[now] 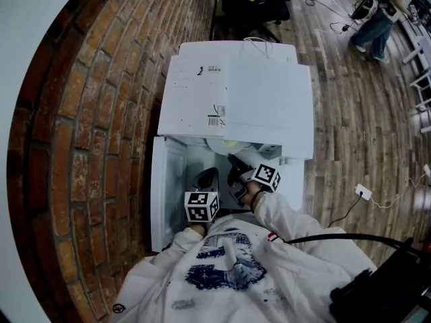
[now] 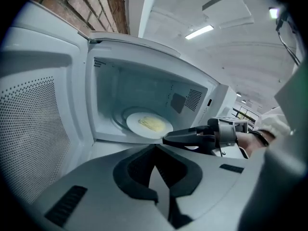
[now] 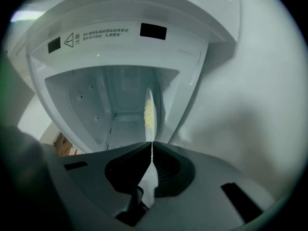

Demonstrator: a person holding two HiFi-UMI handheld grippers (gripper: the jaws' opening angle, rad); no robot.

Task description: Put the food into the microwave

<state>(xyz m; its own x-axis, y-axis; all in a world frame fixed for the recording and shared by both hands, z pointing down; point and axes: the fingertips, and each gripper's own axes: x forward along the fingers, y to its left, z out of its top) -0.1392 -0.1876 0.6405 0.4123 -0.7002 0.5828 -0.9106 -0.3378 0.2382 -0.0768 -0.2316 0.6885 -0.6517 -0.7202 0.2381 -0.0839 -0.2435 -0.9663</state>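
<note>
A white plate (image 2: 148, 124) with yellow food (image 2: 153, 124) lies inside the open white microwave (image 1: 236, 93), on the cavity floor near the front. My right gripper (image 2: 166, 139) is shut on the plate's near rim. In the right gripper view the plate (image 3: 150, 110) runs edge-on between the jaws of that gripper (image 3: 152, 144). My left gripper (image 2: 155, 147) is shut with nothing in it and hangs just in front of the cavity, left of the right one. From the head view both grippers, left (image 1: 207, 175) and right (image 1: 237, 161), reach under the microwave's top.
The microwave door (image 1: 165, 187) stands swung open to the left, beside the brick wall (image 1: 101, 113). A black office chair (image 1: 252, 2) stands behind the microwave. A person (image 1: 377, 19) stands far right on the wooden floor, where a power strip (image 1: 363, 192) lies.
</note>
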